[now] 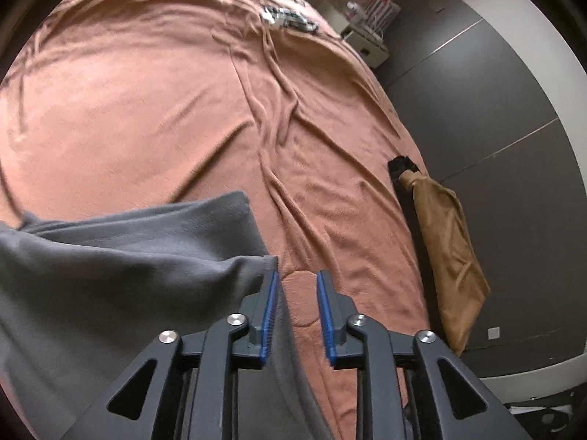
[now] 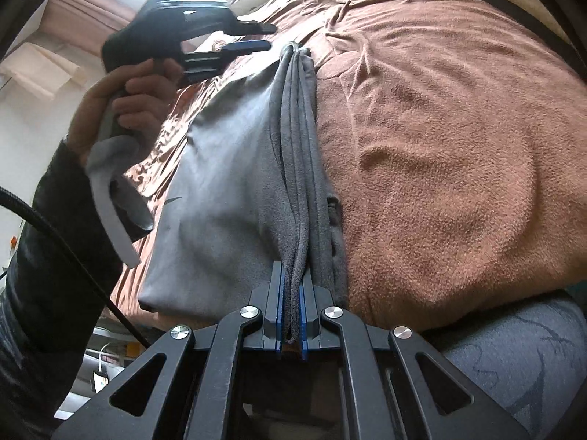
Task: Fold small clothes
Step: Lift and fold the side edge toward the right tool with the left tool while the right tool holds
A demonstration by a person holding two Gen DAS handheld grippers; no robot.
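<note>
Grey cotton, folded into several layers, lies on the bed: this is the garment point(image 2: 234, 190), spread over the brown blanket point(image 2: 440, 146). All positions below are given relative to the garment.

Its folded edge forms a long bundled ridge. In the right wrist view the ridge runs straight away from the right gripper point(image 2: 291, 293), so its long axis is in line with that gripper's fingers. The flat body of the garment spreads to the left of the ridge; bare blanket lies to the right.

The right gripper is closed on the near end of the ridge. The stacked grey layers sit pinched between the blue pads.

The left gripper point(image 1: 296, 278) is at the far end of the ridge, above and just to the left of it. Its jaws stand slightly apart and hold nothing. In its own view only blanket shows in the gap, and the garment corner point(image 1: 256, 260) lies against the outer side of its left finger, not between the pads. A hand point(image 2: 124, 110) in a dark sleeve carries it.

Judgement: the left gripper is the free one and the nearer to the loose far end. A further fold requires shifting it sideways until the corner enters the gap. The right end is already secured.
</note>
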